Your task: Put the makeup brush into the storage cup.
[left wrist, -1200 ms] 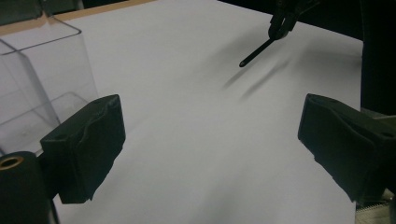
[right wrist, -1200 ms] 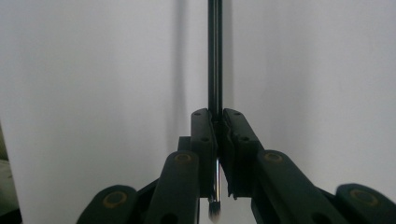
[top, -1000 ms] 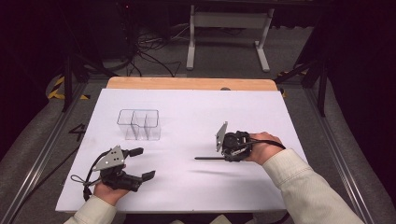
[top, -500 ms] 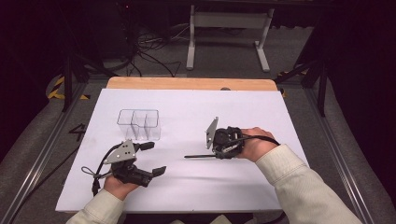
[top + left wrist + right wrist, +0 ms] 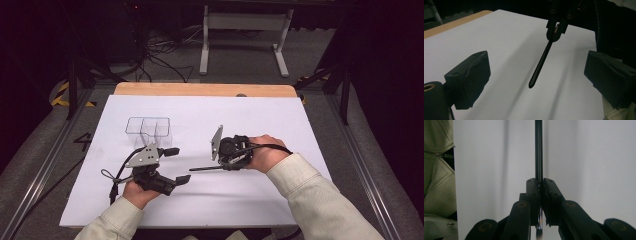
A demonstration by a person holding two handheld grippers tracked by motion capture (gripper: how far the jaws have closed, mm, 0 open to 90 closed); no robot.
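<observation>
A thin black rod point(image 5: 205, 168) hangs level just above the white sheet, with my right gripper point(image 5: 223, 156) shut on one end. In the right gripper view the two jaws are pressed together on the rod point(image 5: 538, 150), and my right gripper point(image 5: 540, 182) points along it. My left gripper point(image 5: 179, 165) is open, its jaws wide apart and facing the rod's free tip. In the left gripper view the rod point(image 5: 541, 62) comes down from the right gripper point(image 5: 556, 25) toward the gap of my left gripper point(image 5: 536, 75), touching neither pad.
A clear plastic box with three compartments point(image 5: 148, 127) stands on the white sheet point(image 5: 280, 115) behind my left gripper. The wooden table edge point(image 5: 200, 89) runs along the far side. A green sleeve point(image 5: 436, 182) shows beside the right gripper.
My left gripper has moved right and away from the person, rising a little. My right gripper has carried the rod leftward, so the two grippers are now closer together.
</observation>
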